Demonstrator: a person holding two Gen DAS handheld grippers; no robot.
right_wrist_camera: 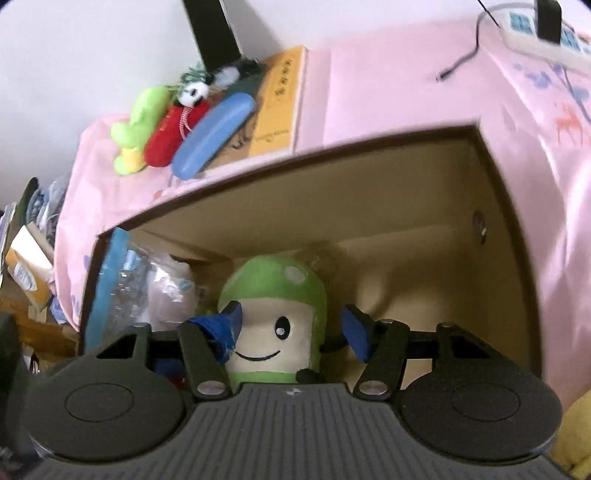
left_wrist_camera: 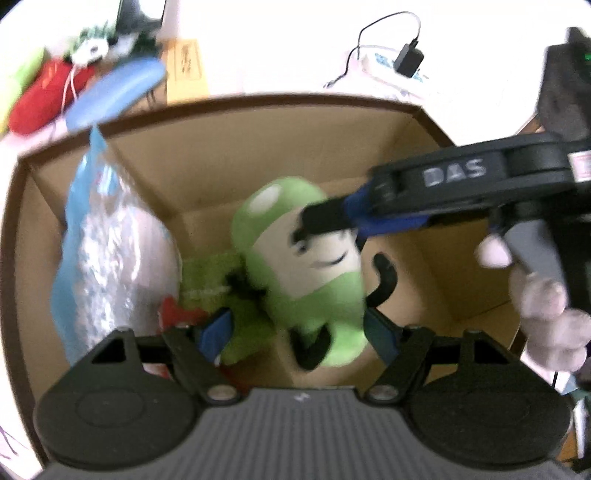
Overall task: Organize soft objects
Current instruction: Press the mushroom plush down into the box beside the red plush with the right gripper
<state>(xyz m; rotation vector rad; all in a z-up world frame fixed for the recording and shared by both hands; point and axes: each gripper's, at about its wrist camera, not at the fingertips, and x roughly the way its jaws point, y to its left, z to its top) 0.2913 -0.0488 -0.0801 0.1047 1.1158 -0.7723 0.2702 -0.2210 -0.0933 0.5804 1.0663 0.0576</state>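
A green and cream plush toy (left_wrist_camera: 317, 295) with a smiling face stands inside a brown cardboard box (left_wrist_camera: 258, 101). My left gripper (left_wrist_camera: 299, 330) is low around the plush's body, its blue pads (left_wrist_camera: 218, 328) against both sides, shut on it. My right gripper (right_wrist_camera: 291, 328) straddles the plush's head (right_wrist_camera: 273, 332). Its left pad overlaps the head, while a small gap shows at its right pad, so it is open. In the left wrist view one right finger (left_wrist_camera: 325, 218) crosses the plush's face, with a person's hand (left_wrist_camera: 546, 314) on the handle.
A clear and blue plastic bag (left_wrist_camera: 110, 240) fills the box's left side, with green fuzzy and red items beside it. Behind the box on the pink cloth (right_wrist_camera: 388, 92) lie a green toy (right_wrist_camera: 140, 122), a red toy (right_wrist_camera: 173, 133), a blue case (right_wrist_camera: 214, 136), a book (right_wrist_camera: 280, 99) and a power strip (right_wrist_camera: 535, 33).
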